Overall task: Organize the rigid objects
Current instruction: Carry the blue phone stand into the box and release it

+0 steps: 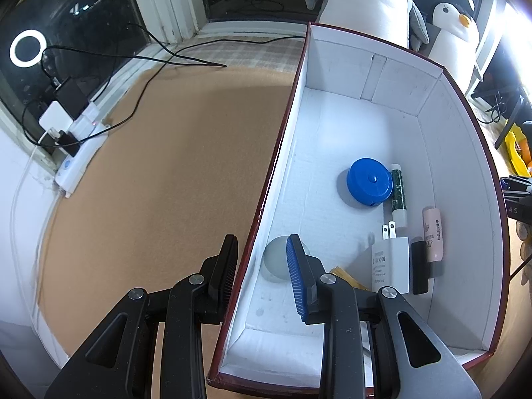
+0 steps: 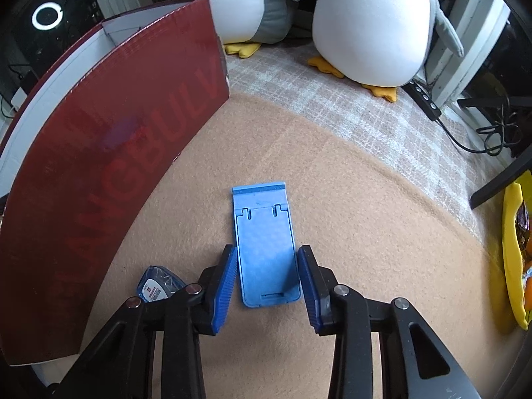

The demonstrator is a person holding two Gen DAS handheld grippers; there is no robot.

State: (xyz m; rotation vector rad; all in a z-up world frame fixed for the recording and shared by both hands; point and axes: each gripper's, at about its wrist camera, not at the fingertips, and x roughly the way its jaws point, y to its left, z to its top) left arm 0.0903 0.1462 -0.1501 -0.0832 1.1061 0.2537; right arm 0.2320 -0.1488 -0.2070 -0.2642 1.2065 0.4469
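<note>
A red cardboard box [image 1: 449,153] with a white inside holds a blue round tape measure [image 1: 369,181], a green tube [image 1: 398,196], a white plug adapter [image 1: 390,264], a black stick [image 1: 419,267], a pink tube [image 1: 433,234] and a grey ball [image 1: 276,259]. My left gripper [image 1: 262,276] is open and empty, its fingers astride the box's left wall. In the right wrist view a blue folding phone stand [image 2: 266,246] lies flat on the tan blanket. My right gripper [image 2: 267,286] is open, its pads either side of the stand's near end, close to its edges. The box [image 2: 109,173] stands at left.
A small blue-capped item [image 2: 159,286] lies by the box's near corner. Plush penguins [image 2: 369,23] sit behind. A white power strip with chargers and cables [image 1: 76,139] lies at the far left. A yellow tray [image 2: 513,252] is at the right edge.
</note>
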